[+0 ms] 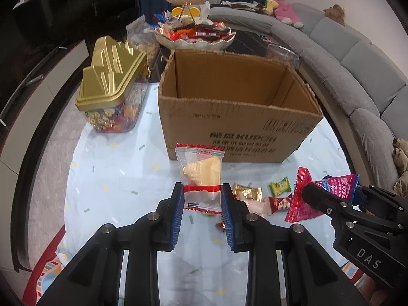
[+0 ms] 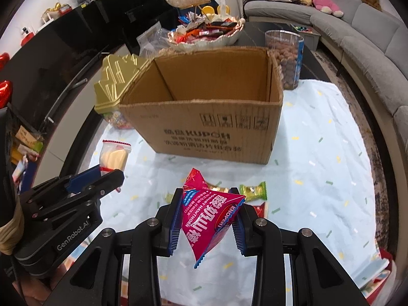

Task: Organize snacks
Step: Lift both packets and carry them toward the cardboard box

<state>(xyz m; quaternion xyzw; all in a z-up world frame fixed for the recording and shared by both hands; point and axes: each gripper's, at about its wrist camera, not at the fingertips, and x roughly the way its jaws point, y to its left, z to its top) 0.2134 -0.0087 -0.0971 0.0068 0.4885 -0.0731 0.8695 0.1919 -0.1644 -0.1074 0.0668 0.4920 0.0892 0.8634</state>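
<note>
Snacks are held in both tongs at this moment. Left wrist view first: the left tongs (image 1: 202, 193) sit at lower centre, their blue pads clamped on the lower end of a clear packet with red trim (image 1: 200, 172) that holds a pale yellow cake; the packet stands up toward the open cardboard box (image 1: 237, 109) filling the middle of the frame. At lower right the right tongs (image 1: 331, 191) grip a pink triangular pouch (image 1: 303, 196). Between the two, loose on the pale blue cloth (image 1: 114, 178) covering the table, lie a gold-wrapped sweet (image 1: 247, 191), a green-wrapped sweet (image 1: 280, 186) and a red-and-white sweet (image 1: 279, 202). A gold-lidded jar of coloured candy (image 1: 112, 86) stands at centre left, beside the box, and a tiered dish of sweets (image 1: 195, 35) rises behind it at top centre.

Right wrist view next: the right tongs (image 2: 209, 204) at lower centre pinch the pink triangular pouch (image 2: 209, 219), which hangs tilted between the pads. The left tongs (image 2: 107, 176) come in from the lower left, closed on the clear packet (image 2: 114, 156). The cardboard box (image 2: 204, 127) sits at centre, empty as far as I can see, with a clear tub of brown nuts (image 2: 288, 58) at its upper right corner and the green-wrapped sweet (image 2: 253, 191) lying on the cloth just right of the pouch
</note>
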